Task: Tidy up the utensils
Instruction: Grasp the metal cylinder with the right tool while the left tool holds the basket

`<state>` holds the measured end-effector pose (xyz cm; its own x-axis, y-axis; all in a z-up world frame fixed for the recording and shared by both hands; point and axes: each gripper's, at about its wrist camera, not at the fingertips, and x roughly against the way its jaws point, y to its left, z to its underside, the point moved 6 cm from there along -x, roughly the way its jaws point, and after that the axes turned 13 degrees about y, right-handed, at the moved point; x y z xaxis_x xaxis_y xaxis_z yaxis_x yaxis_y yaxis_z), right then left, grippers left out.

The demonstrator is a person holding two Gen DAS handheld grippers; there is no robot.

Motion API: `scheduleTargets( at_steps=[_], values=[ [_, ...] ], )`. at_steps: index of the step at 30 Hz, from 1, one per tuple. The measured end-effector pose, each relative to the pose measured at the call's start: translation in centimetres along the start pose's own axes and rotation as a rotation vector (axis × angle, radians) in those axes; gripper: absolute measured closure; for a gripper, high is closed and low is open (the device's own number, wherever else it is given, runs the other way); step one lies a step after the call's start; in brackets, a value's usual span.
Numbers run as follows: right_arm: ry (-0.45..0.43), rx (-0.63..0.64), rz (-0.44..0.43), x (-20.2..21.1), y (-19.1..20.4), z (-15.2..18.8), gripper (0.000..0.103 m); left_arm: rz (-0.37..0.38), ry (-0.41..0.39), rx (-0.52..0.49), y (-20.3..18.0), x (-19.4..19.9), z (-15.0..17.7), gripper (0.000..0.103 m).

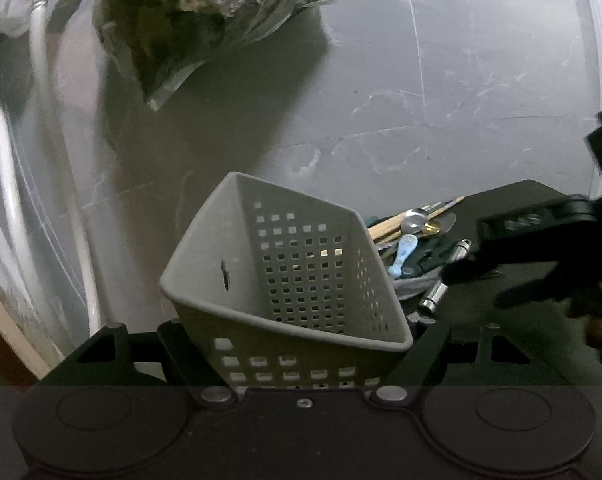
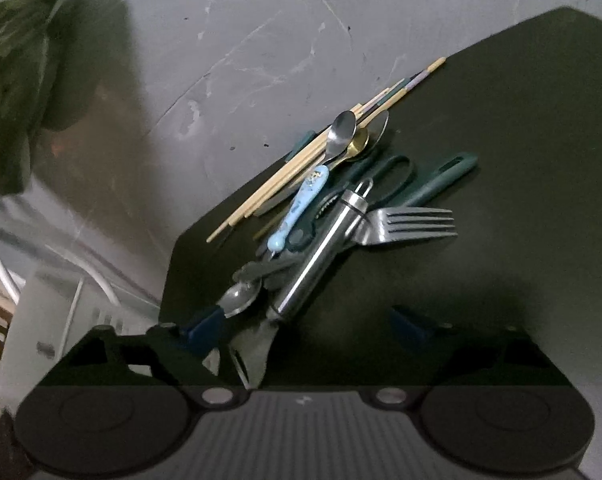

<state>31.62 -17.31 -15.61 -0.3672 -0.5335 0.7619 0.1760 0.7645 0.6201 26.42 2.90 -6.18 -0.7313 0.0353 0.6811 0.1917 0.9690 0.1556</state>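
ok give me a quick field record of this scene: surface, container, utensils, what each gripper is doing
surface: grey marbled countertop with a black mat on it
container: grey perforated basket, tilted, nothing visible inside
utensils: piled on the mat: wooden chopsticks, metal spoons, light blue child's spoon, fork, scissors, steel-handled tool
left gripper: shut on the basket's near wall
right gripper: open, holds nothing, low over the near end of the pile

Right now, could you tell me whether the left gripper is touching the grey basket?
Touching. The left wrist view shows the left gripper with its jaws pressed against both sides of the grey basket, holding it tilted.
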Motion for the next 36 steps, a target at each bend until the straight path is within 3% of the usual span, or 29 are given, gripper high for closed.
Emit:
scheduleTargets(
  at_steps=[12,15,17,19,27,36],
  values=[
    [0.023,-0.136,-0.092,-3.0,-0.9,-3.5,0.037,-0.014,0.026,0.05,-0.2,0.9,0.4,0.025],
    [0.032,-0.221,-0.121,-3.4,-1.6,-3.9,0.048,-0.007,0.028,0.056,-0.2,1.0,0.6,0.025],
    [0.041,-0.268,-0.126,-3.6,-2.2,-4.1,0.067,-0.005,0.03,0.057,-0.2,1.1,0.7,0.025],
    [0.052,-0.314,-0.119,-3.8,-2.8,-4.1,0.079,-0.003,0.032,0.06,-0.2,1.1,0.7,0.025],
    [0.039,-0.406,-0.199,-2.6,-4.1,-2.9,0.084,0.003,0.035,0.051,-0.2,1.1,0.6,0.025],
    [-0.095,-0.321,-0.298,4.1,-2.8,-2.8,0.083,0.036,0.027,0.029,-0.3,0.7,0.5,0.025]
  ],
)
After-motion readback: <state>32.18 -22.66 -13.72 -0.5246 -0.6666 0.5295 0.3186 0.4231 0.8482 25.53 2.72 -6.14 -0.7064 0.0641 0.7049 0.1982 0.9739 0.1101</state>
